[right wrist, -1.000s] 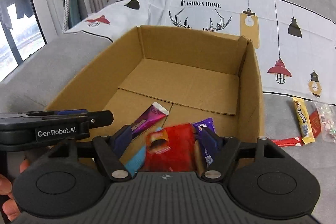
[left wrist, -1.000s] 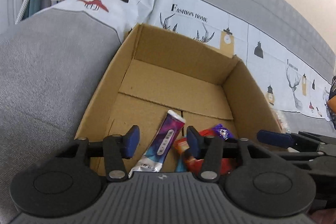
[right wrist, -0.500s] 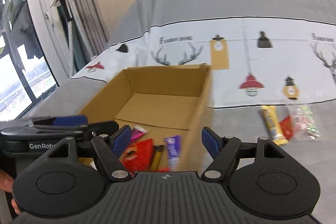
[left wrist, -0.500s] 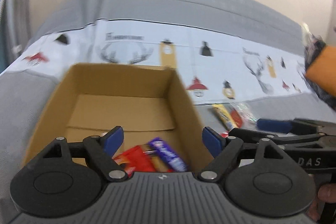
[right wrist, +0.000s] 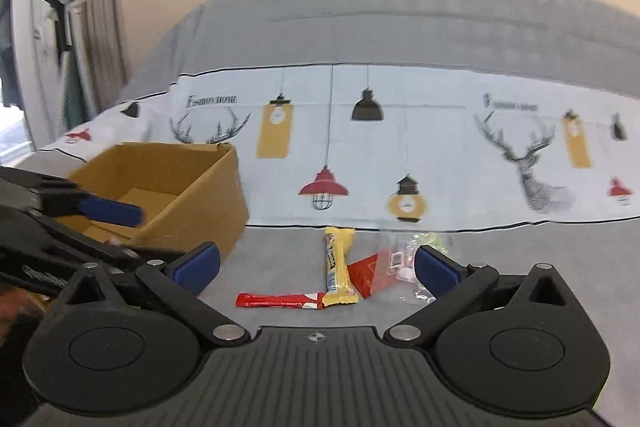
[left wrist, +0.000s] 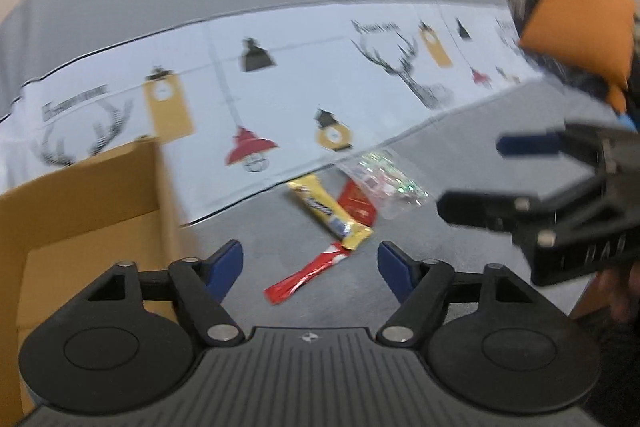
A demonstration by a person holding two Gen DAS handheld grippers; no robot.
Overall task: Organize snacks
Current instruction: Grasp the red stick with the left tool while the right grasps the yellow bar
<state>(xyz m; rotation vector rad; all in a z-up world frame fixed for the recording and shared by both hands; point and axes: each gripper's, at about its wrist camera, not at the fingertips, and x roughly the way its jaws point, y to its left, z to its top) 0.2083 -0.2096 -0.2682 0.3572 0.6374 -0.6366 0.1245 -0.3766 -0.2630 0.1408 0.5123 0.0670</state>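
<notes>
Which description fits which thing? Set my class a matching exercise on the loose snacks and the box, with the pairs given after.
Things:
1. yellow bar
2. long red stick
3. clear bag
4. cardboard box

Descriptions:
A. see-through, right of the other snacks
B. open-topped, left of the snacks
C. lies crosswise, nearest the right gripper
D. points away from the camera

Pairs: 1-D, 2-C, 3-A, 4-B

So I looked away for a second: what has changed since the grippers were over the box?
Both grippers swung right, away from the box, and opened wider. The left gripper and right gripper now face the loose snacks: red stick, yellow bar, red packet and clear bag. Neither holds anything. The box stayed put.
</notes>
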